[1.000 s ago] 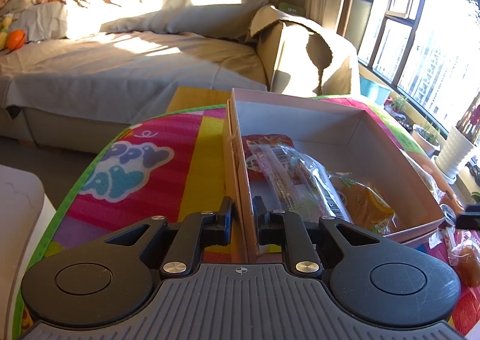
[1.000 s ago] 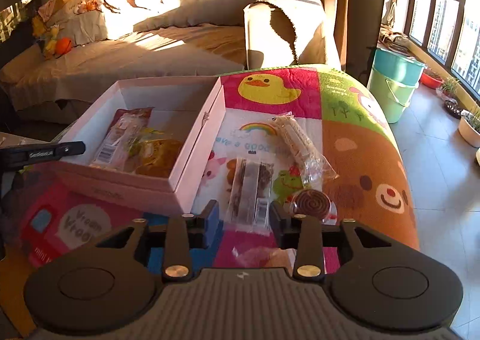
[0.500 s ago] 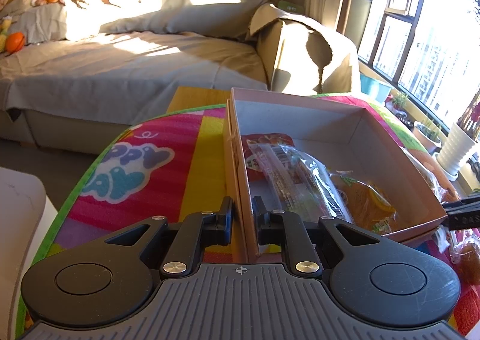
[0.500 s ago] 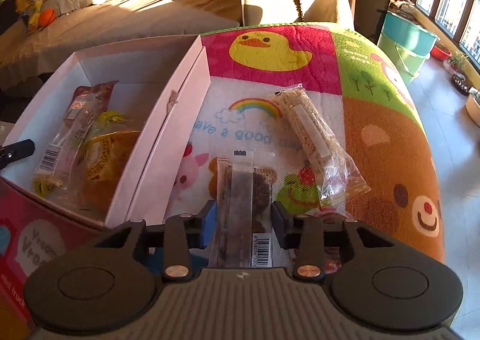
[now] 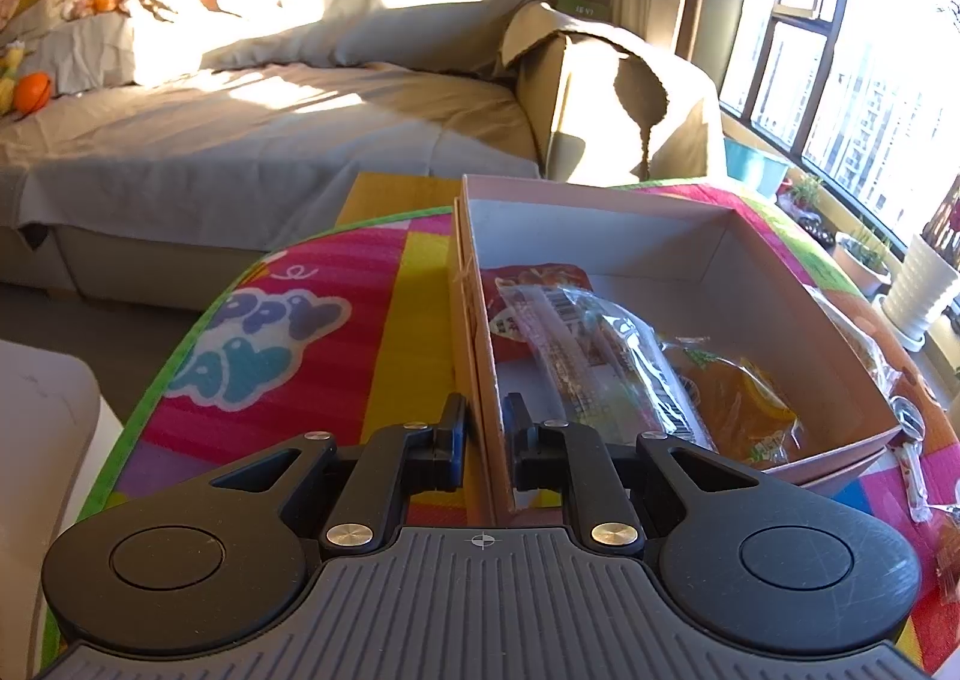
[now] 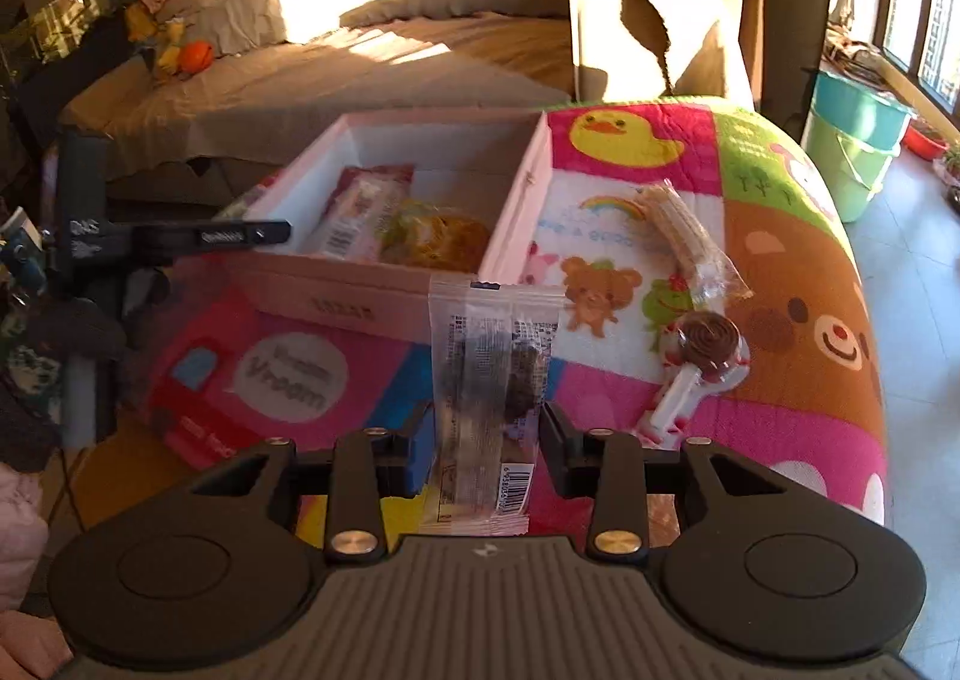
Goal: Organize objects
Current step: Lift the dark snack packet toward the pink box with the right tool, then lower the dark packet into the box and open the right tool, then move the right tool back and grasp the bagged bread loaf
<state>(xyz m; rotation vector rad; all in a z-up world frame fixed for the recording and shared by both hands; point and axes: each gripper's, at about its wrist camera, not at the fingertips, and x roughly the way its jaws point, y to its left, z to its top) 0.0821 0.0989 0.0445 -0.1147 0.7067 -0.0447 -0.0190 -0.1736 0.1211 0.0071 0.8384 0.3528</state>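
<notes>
Sunlight falls across a desk covered with a bright cartoon play mat [image 6: 798, 284], where a shallow pink box [image 5: 690, 212] stands open with a few wrapped snacks [image 5: 606, 356] lying in it. The left gripper [image 5: 483, 428] has its jaws drawn close together, pinching the near side wall of that box between them. The right gripper [image 6: 487, 440] holds a clear packet of dark pieces [image 6: 495, 374] upright in narrow jaws, lifted off the mat just in front of the box's near corner; its jaws closed in on the packet moments ago. On the mat to the right of the box lie a long wrapped cereal bar [image 6: 684, 236] and, nearer, a chocolate swirl lollipop [image 6: 708, 344], apart from each other. A sofa [image 5: 270, 140] stands behind the desk.
</notes>
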